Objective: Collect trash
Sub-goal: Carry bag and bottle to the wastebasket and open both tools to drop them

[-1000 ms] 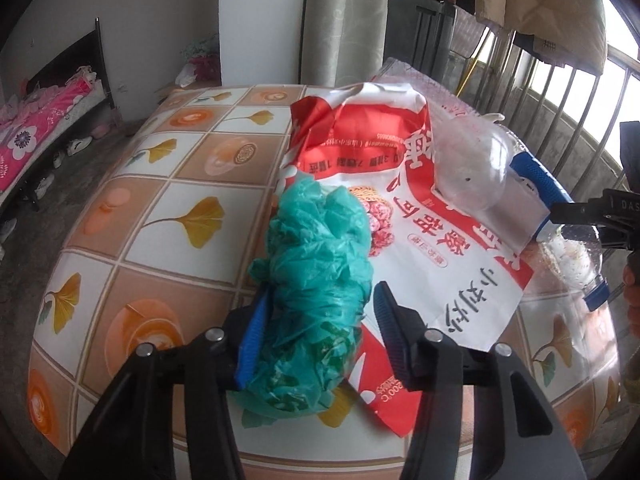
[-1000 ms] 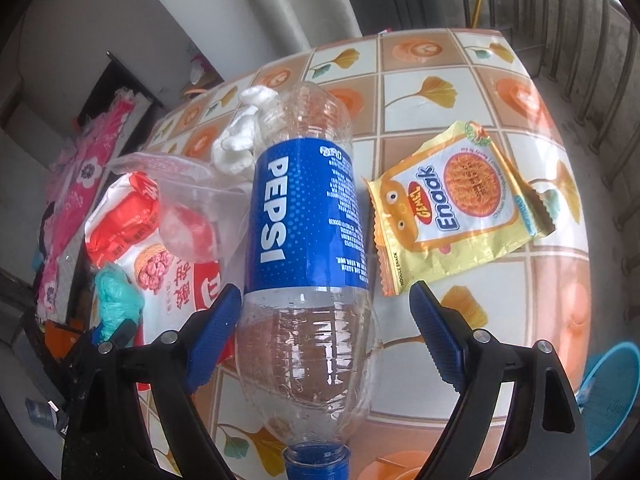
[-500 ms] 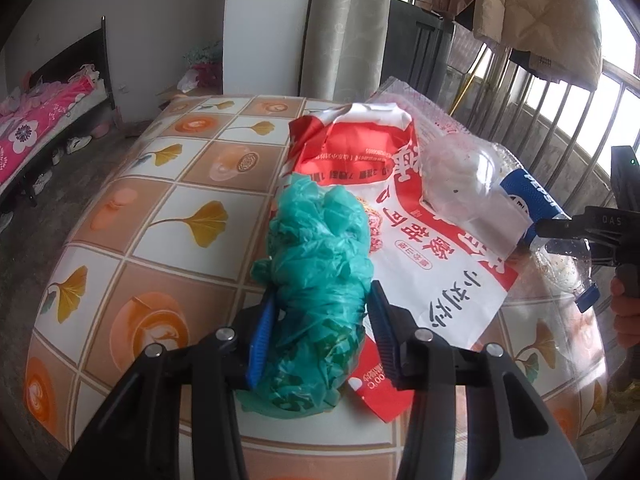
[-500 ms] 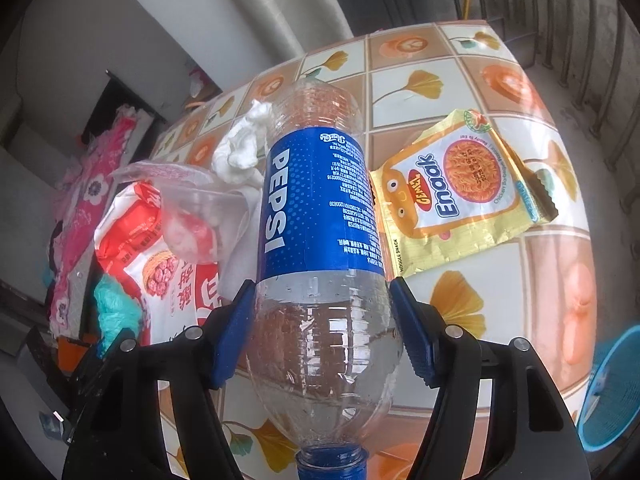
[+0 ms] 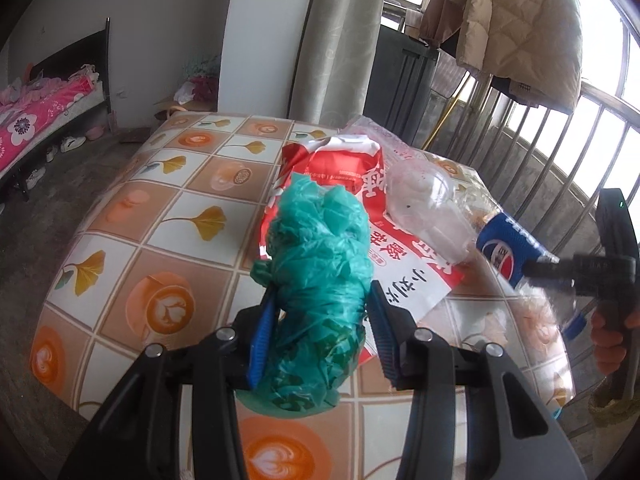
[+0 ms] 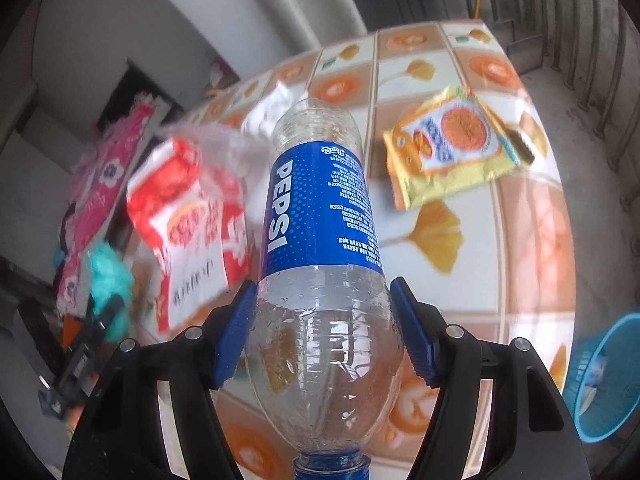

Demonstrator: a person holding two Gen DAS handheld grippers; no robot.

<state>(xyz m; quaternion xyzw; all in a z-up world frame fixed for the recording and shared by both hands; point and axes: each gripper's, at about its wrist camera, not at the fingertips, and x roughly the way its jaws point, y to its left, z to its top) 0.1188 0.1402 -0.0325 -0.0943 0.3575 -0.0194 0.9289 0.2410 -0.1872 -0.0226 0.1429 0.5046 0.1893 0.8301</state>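
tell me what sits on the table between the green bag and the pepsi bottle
In the left wrist view, the red and white food bag and a crumpled clear plastic cup lie between the green bag and the Pepsi bottle.

"PEPSI" runs in white along the blue label of the clear bottle (image 6: 320, 216); the red-and-white bag (image 5: 360, 216) carries Chinese print.

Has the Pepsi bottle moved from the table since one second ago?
Yes. The Pepsi bottle, clamped by the right gripper, has risen off the table; the yellow snack packet stayed lying there.
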